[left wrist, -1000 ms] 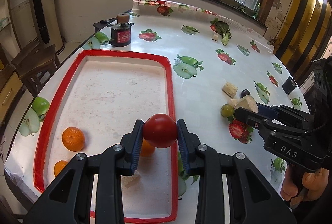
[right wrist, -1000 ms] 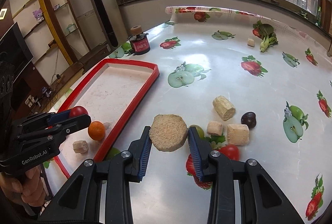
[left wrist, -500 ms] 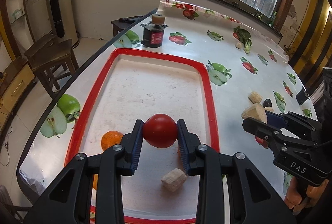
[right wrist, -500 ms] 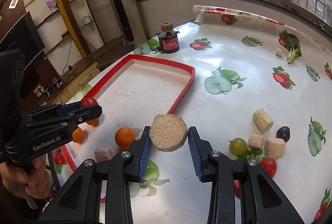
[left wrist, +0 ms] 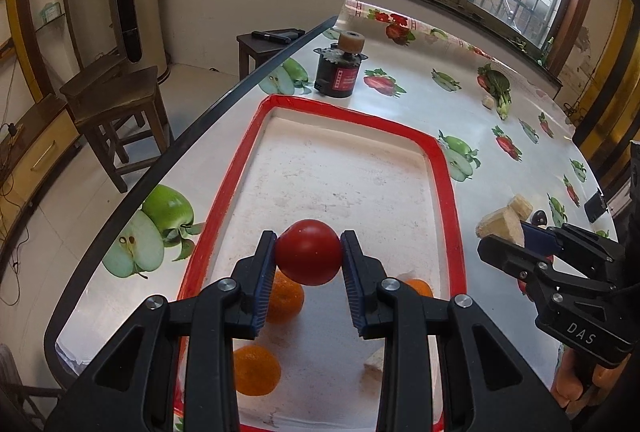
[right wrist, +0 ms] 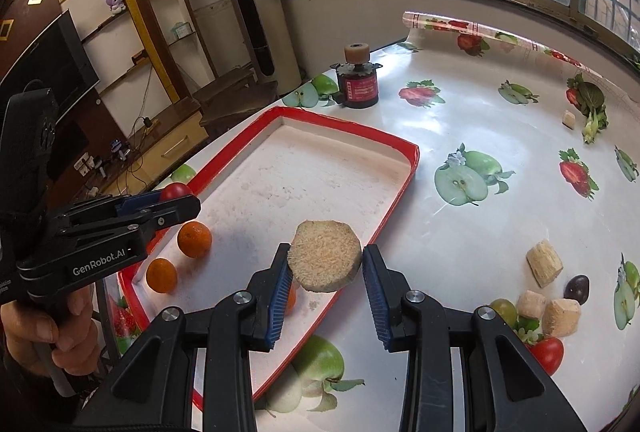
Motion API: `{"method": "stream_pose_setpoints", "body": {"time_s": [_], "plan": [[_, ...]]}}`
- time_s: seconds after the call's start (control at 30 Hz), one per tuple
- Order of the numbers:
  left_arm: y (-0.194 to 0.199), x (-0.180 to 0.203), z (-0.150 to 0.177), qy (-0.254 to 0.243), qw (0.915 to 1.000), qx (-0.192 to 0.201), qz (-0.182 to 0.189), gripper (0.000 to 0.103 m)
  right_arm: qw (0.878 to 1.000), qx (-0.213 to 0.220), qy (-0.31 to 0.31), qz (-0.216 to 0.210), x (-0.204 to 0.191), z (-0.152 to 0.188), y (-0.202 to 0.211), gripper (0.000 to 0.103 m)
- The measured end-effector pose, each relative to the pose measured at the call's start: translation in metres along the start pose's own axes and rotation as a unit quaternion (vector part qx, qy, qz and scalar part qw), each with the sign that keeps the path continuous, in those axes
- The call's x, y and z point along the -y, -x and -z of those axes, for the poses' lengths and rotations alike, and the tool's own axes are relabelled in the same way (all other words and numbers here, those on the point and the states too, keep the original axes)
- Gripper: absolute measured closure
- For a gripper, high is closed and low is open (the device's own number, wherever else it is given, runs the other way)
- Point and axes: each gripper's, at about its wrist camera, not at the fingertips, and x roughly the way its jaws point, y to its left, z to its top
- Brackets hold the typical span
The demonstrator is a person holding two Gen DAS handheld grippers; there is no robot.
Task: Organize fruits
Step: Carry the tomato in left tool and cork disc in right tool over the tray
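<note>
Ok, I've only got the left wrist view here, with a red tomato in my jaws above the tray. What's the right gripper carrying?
Observer: The right gripper is shut on a round beige slice, with the fibrous cut face towards its camera.
Operator: Is it over the tray?
Observer: In the right wrist view, the slice overlaps the right rim of the red tray, near its front corner.
Operator: Any fruit on the table I can't see?
Observer: Yes. A green grape and a cherry tomato lie on the tablecloth to the right of the tray.
</note>
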Motion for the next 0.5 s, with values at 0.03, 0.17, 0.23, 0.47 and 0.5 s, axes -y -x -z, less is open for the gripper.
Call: {"method": "stream_pose_setpoints", "body": {"time_s": [0.03, 0.17, 0.23, 0.47, 0.5], "plan": [[-0.002, -0.002, -0.002, 0.001, 1.0000, -0.002, 0.000, 0.073, 1.000, -0.001, 0.002, 0.000, -0.001, -0.001, -0.003, 0.067], [-0.010, -0.006, -0.011, 0.001, 1.0000, -0.007, -0.004, 0.073, 1.000, -0.007, 0.009, -0.001, -0.005, -0.009, -0.016, 0.067], [-0.015, -0.008, -0.015, 0.000, 0.9999, -0.009, -0.009, 0.073, 1.000, -0.011, 0.012, -0.004, -0.007, -0.012, -0.023, 0.067], [-0.043, -0.011, -0.018, -0.001, 0.9992, -0.037, -0.018, 0.073, 0.999, -0.030, 0.024, -0.015, -0.018, -0.015, -0.050, 0.067], [-0.048, -0.011, -0.018, -0.001, 0.9989, -0.042, -0.018, 0.073, 0.999, -0.034, 0.025, -0.017, -0.018, -0.014, -0.053, 0.067]]}}
